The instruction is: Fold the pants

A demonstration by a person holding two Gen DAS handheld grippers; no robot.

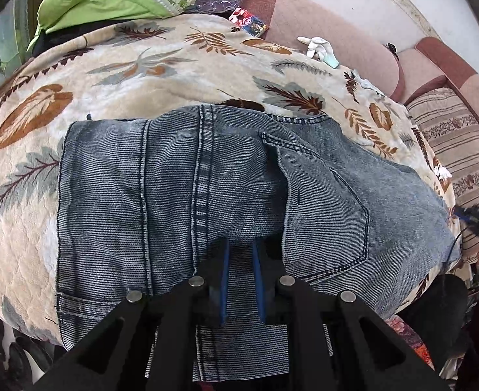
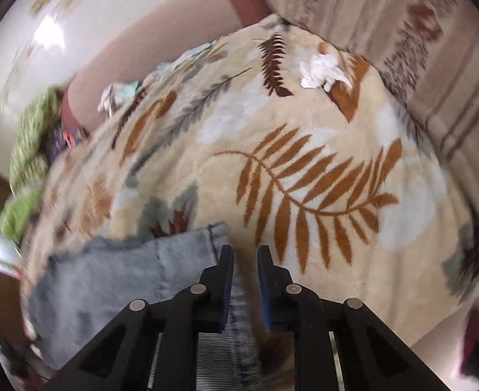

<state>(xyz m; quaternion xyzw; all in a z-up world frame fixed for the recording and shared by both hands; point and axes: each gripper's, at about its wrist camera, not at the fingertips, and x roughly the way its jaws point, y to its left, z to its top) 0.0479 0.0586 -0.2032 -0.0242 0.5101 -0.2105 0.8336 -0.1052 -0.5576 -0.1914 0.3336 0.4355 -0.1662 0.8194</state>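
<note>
Denim pants point(image 1: 206, 176) on leaf-print blanket point(image 1: 161, 62); left gripper point(image 1: 241, 254) and right gripper point(image 2: 245, 260) each grasp them.

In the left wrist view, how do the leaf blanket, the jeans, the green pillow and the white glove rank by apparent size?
1. Leaf blanket and jeans: look alike; the jeans lie nearer the camera, so unsure.
2. Green pillow.
3. White glove, clearly smallest.

Soft daylight, even; left wrist view sharp, right wrist view motion-blurred at edges; glare on glossy white wall point(image 2: 49, 31); fisheye bending.
</note>
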